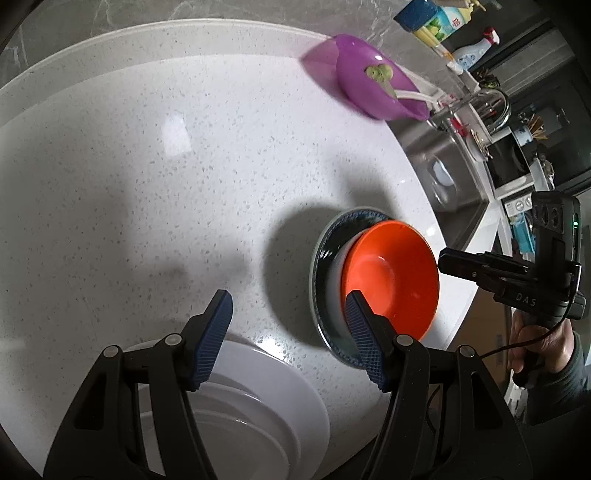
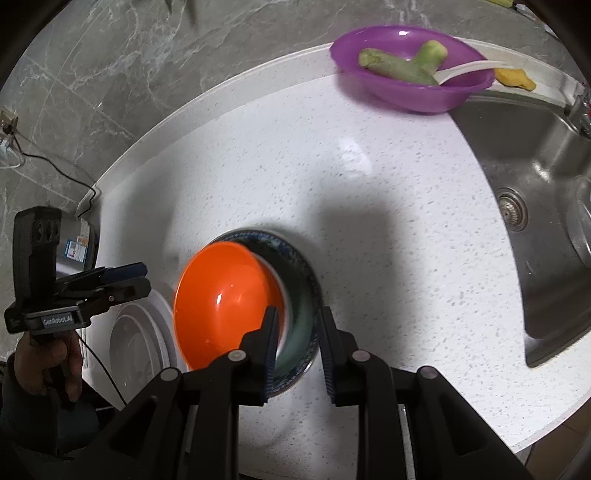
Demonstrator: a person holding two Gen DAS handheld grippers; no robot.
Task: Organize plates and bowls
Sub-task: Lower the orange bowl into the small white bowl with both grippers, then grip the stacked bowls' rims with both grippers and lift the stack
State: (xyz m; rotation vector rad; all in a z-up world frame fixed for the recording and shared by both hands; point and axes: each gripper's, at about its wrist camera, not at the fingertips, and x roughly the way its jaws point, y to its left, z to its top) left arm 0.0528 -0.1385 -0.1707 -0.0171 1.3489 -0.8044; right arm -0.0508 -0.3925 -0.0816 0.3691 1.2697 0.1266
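An orange bowl (image 1: 393, 278) (image 2: 221, 306) sits in a white bowl (image 1: 335, 284) on a dark blue-rimmed plate (image 1: 325, 243) (image 2: 299, 273) on the white speckled counter (image 1: 166, 184). My right gripper (image 2: 298, 347) has its jaws a little apart around the near rim of the blue plate; whether they grip it is unclear. It shows at the right of the left wrist view (image 1: 458, 264). My left gripper (image 1: 288, 332) is open and empty above stacked white plates (image 1: 258, 413), left of the bowl stack. It shows at the left of the right wrist view (image 2: 129, 278).
A purple bowl (image 2: 413, 74) with green vegetable pieces and a white spoon stands at the counter's back. A steel sink (image 2: 535, 192) lies to the right. Bottles and utensils stand beyond the sink (image 1: 454, 26). The counter's front edge is close.
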